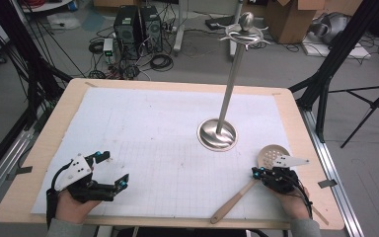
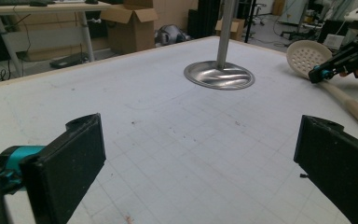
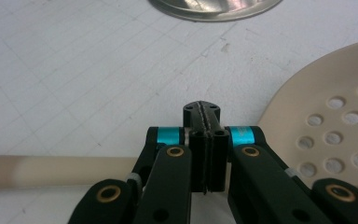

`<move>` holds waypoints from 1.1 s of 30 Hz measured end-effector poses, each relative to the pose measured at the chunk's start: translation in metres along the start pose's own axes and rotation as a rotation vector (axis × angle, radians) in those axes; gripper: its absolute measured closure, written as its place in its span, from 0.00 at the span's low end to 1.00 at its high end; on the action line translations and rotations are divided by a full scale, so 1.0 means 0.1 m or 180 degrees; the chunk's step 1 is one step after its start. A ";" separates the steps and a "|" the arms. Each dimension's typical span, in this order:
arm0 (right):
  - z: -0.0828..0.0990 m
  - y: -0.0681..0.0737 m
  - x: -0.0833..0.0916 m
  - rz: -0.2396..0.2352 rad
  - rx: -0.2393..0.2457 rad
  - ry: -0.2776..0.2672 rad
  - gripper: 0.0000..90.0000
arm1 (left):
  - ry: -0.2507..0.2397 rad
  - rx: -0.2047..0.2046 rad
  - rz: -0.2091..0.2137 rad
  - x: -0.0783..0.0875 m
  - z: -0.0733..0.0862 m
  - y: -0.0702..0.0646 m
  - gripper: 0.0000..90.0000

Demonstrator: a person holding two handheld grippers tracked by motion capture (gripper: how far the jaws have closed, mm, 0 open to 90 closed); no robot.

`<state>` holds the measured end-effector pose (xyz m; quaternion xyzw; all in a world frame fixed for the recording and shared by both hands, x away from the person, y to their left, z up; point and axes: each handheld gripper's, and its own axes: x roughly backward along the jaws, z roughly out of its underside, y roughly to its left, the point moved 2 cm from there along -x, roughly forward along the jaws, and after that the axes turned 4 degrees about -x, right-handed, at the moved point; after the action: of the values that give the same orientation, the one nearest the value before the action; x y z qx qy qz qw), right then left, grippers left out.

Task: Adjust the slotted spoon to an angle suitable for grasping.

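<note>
Jaws pressed together empty, the right gripper [image 1: 257,172] hovers over the slotted spoon [image 1: 254,184]; the left gripper [image 1: 114,171] rests wide apart on the tabletop [image 1: 296,113].

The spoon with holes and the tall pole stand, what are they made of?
The spoon with holes looks like matte cream plastic or silicone at the round head, with a handle that seems to be light wood. The tall pole stand looks like shiny brushed metal, since its round base shows bright reflections.

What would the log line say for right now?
left gripper: open, empty | right gripper: shut, over slotted spoon handle | spoon: flat on mat | stand: upright
</note>
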<state>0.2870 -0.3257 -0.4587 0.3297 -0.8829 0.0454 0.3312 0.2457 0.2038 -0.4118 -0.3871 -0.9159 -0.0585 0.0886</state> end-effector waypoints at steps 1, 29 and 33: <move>0.00 0.00 0.02 -0.0032 -0.0021 -0.0053 1.00 | -0.0002 0.0000 -0.0005 0.00 0.00 0.00 0.03; 0.29 0.79 0.32 -0.0570 0.0451 0.0002 1.00 | -0.0030 0.0023 0.0050 -0.15 -0.02 0.05 0.03; 0.29 0.83 0.29 -0.0611 0.0477 0.0072 1.00 | -0.0042 0.0023 0.0039 -0.14 -0.03 0.05 0.03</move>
<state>0.2034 -0.2863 -0.4520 0.4360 -0.8376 0.0831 0.3184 0.2593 0.1970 -0.4117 -0.3927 -0.9143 -0.0520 0.0844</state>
